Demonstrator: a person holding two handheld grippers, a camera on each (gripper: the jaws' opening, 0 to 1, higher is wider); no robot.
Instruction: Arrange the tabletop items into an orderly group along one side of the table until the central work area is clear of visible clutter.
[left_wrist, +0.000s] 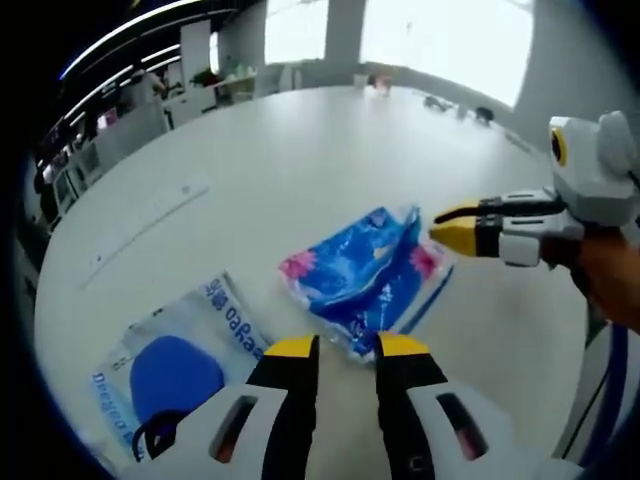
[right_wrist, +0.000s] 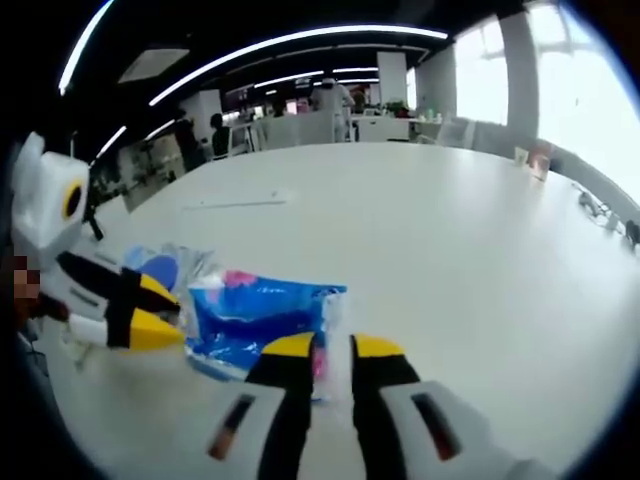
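Observation:
A crumpled blue plastic packet (left_wrist: 365, 270) with pink marks lies on the white table (left_wrist: 330, 150). In the left gripper view my left gripper (left_wrist: 348, 347) is open, and the packet's near edge reaches in between its yellow tips. My right gripper (left_wrist: 447, 228) comes in from the right, its tips at the packet's raised far corner. In the right gripper view the right gripper (right_wrist: 334, 347) stands slightly open over the packet's (right_wrist: 255, 315) edge. The left gripper (right_wrist: 160, 312) sits at the packet's left side.
A clear bag (left_wrist: 180, 365) with a round blue item and blue lettering lies left of the packet, also seen as the clear bag (right_wrist: 160, 268). A long clear ruler (left_wrist: 150, 215) lies further out. Small items (left_wrist: 380, 82) stand at the far table edge. A hand (left_wrist: 612, 275) holds the right gripper.

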